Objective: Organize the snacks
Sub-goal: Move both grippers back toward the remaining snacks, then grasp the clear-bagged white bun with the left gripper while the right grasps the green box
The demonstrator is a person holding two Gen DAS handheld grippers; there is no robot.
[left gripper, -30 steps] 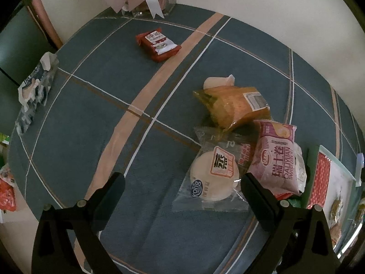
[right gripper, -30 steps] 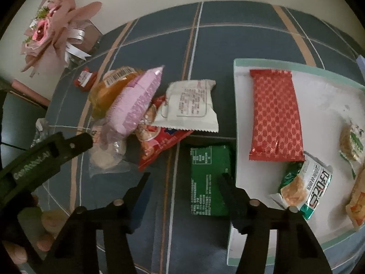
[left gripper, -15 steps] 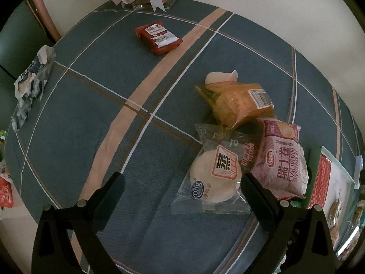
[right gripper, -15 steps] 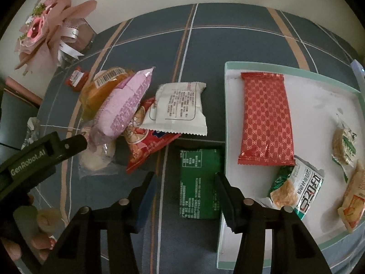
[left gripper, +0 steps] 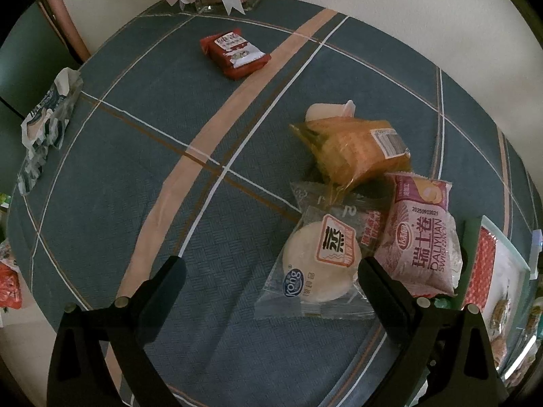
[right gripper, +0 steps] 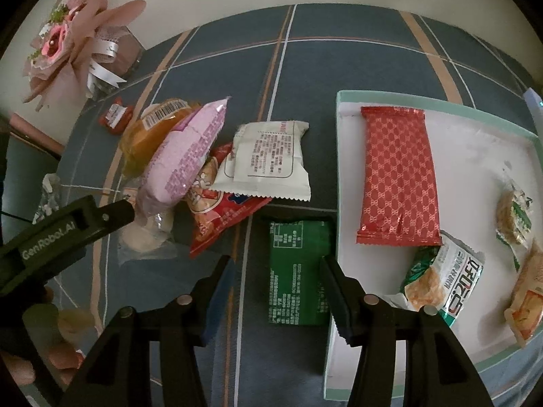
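A green packet [right gripper: 298,271] lies flat on the blue checked tablecloth, against the left wall of the pale tray [right gripper: 373,96]. My right gripper [right gripper: 276,264] hovers over it, open, one finger on each side and neither pad pressing. The tray holds a red wafer pack [right gripper: 397,176] and several small snacks. My left gripper [left gripper: 271,268] is open and empty. Its right finger is beside a clear-wrapped round white cake [left gripper: 322,261]. A pile next to the cake holds a pink Swiss roll pack [left gripper: 420,237], orange bread [left gripper: 356,146], a white packet [right gripper: 268,162] and a red bag [right gripper: 220,217].
A small red packet [left gripper: 234,52] lies alone at the far side of the cloth. A pink bouquet in a glass vase [right gripper: 68,44] stands at the back corner. A crumpled wrapper [left gripper: 47,125] lies at the left table edge. A hand [right gripper: 61,349] holds the left gripper.
My right gripper's jaws have narrowed a little around the green packet. The left gripper's view has drifted slightly; nothing was picked up or moved.
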